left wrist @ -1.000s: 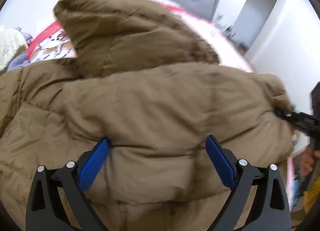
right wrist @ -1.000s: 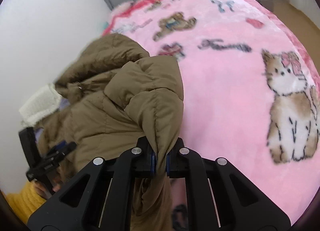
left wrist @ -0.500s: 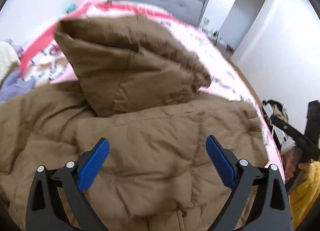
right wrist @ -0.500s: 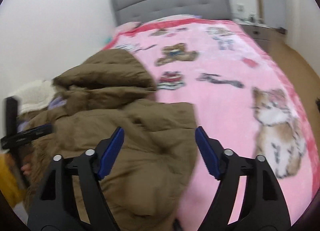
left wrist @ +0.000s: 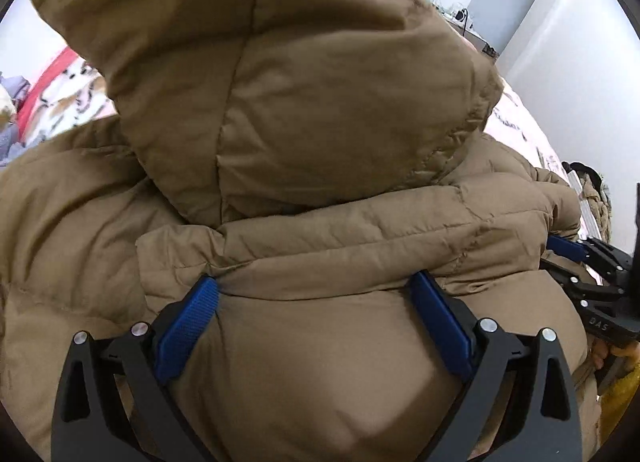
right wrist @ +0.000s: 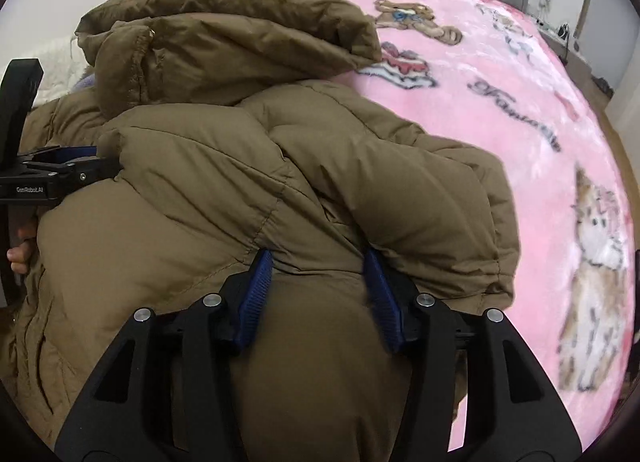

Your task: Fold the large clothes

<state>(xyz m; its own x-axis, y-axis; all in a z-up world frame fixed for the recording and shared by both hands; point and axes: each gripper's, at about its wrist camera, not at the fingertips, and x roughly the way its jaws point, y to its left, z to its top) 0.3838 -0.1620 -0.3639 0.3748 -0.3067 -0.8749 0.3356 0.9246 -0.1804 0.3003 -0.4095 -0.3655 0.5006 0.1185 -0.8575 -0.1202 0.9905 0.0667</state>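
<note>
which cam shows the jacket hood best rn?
Left wrist: the hood fills the upper frame, standing up above the brown jacket, seams and stitched rim sharp. Right wrist shows the hood smaller, from the side, slumped toward the pink blanket, its opening edge partly folded over.

A brown puffy jacket (right wrist: 248,165) lies on a pink blanket (right wrist: 520,109) printed with bears and cats. The right gripper (right wrist: 318,282) straddles a bulge of its fabric, jaws apart. The left gripper (right wrist: 64,165) touches its far left edge.
</note>
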